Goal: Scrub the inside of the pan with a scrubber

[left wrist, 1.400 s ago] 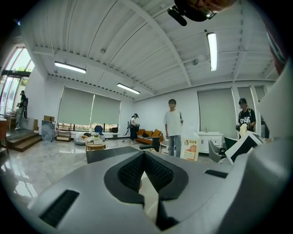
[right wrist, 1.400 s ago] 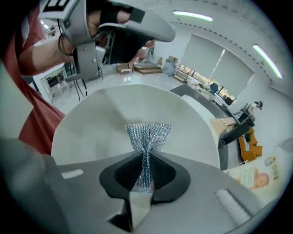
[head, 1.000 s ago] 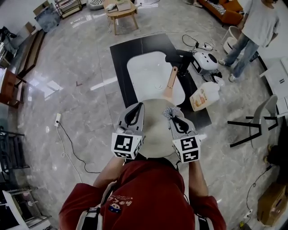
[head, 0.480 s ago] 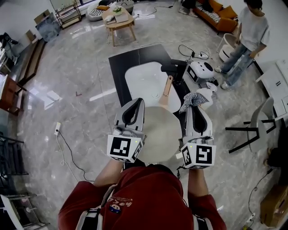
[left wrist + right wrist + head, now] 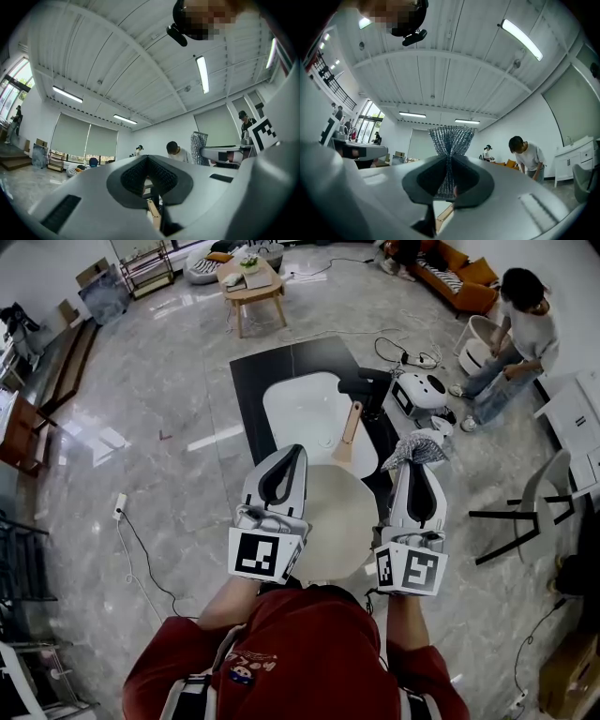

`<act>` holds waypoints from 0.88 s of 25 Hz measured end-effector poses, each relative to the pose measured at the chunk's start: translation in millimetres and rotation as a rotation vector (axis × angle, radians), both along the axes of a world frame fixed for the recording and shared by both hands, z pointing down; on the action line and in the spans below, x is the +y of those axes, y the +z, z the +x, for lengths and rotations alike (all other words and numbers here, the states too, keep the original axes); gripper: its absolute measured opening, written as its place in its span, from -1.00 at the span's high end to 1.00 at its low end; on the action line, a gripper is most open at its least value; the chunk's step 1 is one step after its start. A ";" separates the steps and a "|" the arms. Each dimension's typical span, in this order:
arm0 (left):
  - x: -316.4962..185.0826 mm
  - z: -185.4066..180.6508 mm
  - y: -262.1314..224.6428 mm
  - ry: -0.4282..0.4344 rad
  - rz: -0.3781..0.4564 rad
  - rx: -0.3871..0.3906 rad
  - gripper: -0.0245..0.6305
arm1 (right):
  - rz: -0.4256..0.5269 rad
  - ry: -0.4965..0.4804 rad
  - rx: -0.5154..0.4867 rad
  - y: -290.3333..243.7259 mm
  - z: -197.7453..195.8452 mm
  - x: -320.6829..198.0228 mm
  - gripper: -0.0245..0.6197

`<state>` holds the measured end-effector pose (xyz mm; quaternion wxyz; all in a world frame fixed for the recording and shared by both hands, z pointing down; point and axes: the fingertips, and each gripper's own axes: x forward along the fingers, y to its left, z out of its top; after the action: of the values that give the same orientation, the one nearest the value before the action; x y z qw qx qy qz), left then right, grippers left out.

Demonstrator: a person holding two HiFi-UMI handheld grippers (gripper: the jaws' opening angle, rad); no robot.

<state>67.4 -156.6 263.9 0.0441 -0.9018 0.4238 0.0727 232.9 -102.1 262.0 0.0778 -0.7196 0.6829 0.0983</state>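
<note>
Pan [image 5: 336, 519] lies between left gripper [image 5: 290, 456] and scrubber [image 5: 418, 447].

Bright ceiling strip lights [image 5: 521, 33] glare off glossy floor [image 5: 216, 413]; fisheye-warped edges.

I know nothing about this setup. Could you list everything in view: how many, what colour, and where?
pan: one, cream with a wooden handle, held up on the near side of the sink
scrubber: one, silver mesh, right of the pan
sink: one, white, in the counter
counter: one, black, centre
appliance: one, white and black, right of the sink
coffee table: one, wooden, far end
sofa: one, orange, top right
chair: one, grey, far right
bystander: one, light top, top right
shirt: one, red, on the person
left gripper: white, closed on the pan's rim
right gripper: white, closed on the scrubber
</note>
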 end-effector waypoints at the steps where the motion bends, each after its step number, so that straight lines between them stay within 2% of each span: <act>1: 0.0 -0.4 0.8 -0.007 -0.001 -0.005 0.91 | -0.001 0.004 0.002 0.5 0.4 0.1 0.77; 22: -5.4 -4.9 7.7 -0.034 -0.009 -0.007 0.91 | -0.035 0.029 0.037 8.6 5.6 -3.4 0.77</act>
<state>62.5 -162.0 271.6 0.0424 -0.8949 0.4391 0.0670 238.5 -105.5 270.6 0.0513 -0.7287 0.6754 0.1010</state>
